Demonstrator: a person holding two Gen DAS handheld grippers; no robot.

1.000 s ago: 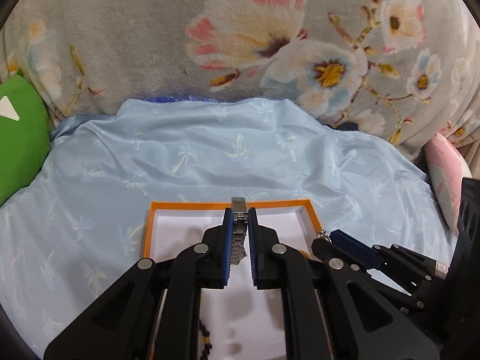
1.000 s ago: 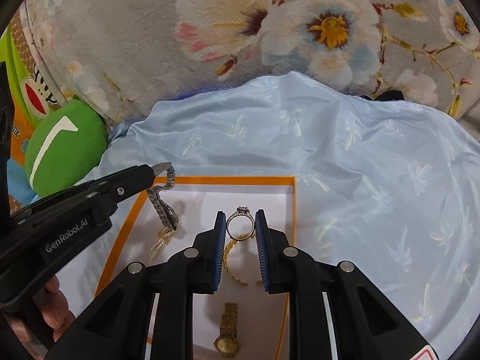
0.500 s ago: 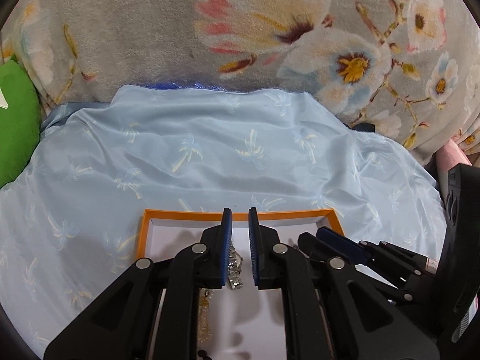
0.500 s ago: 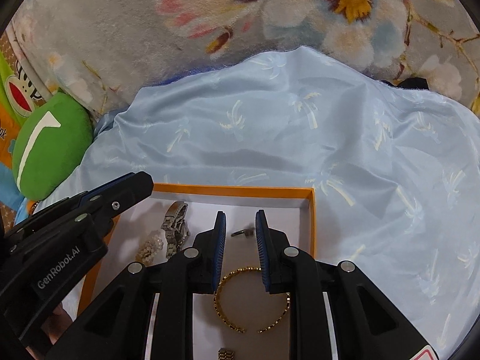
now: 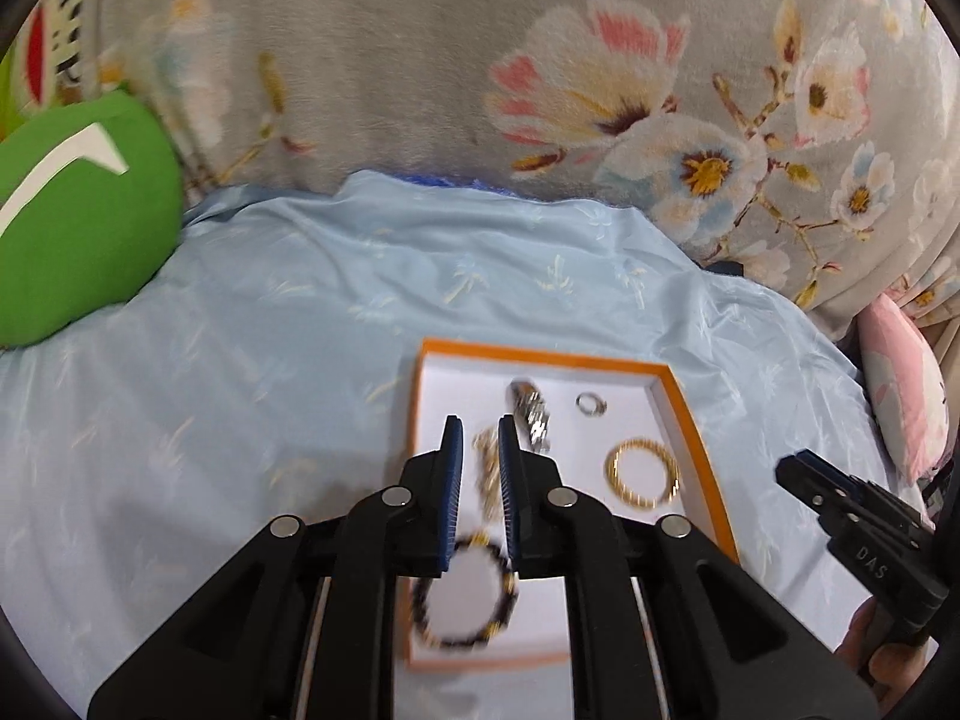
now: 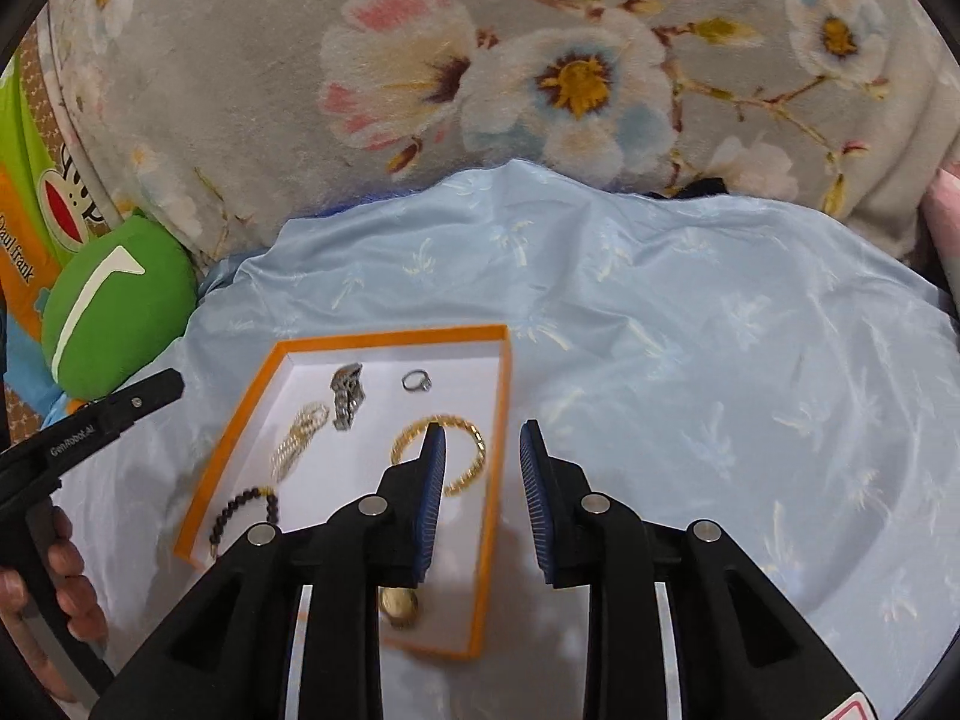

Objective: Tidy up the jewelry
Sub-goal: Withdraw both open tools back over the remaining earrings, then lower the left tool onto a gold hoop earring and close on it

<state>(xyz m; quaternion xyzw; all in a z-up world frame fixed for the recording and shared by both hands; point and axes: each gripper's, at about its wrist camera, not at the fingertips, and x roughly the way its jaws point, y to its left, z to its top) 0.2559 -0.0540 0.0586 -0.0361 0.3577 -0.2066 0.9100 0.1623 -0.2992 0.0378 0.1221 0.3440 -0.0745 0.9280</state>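
An orange-rimmed white tray (image 6: 390, 333) lies on the pale blue cloth. In it are a silver watch (image 6: 347, 393), a ring (image 6: 416, 381), a gold bangle (image 6: 465, 426), a gold chain (image 6: 297, 441), a black bead bracelet (image 6: 243, 510) and a gold watch (image 6: 399, 603). My right gripper (image 6: 483, 429) hangs above the tray's right rim; its jaws are opening and hold nothing. My left gripper (image 5: 480, 429) hovers over the tray (image 5: 540, 357) above the gold chain (image 5: 487, 468), shut and holding nothing. The silver watch (image 5: 531, 414) lies just to its right.
A green cushion (image 5: 78, 228) sits at the left and a pink one (image 5: 906, 384) at the right. A flowered grey blanket (image 5: 420, 60) rises behind the blue cloth (image 5: 240, 390). A hand (image 6: 66, 576) holds the left gripper's handle.
The left gripper has let the silver watch go into the tray, and the right has left the ring there. Both have drawn back and apart. The right jaws stand wider.
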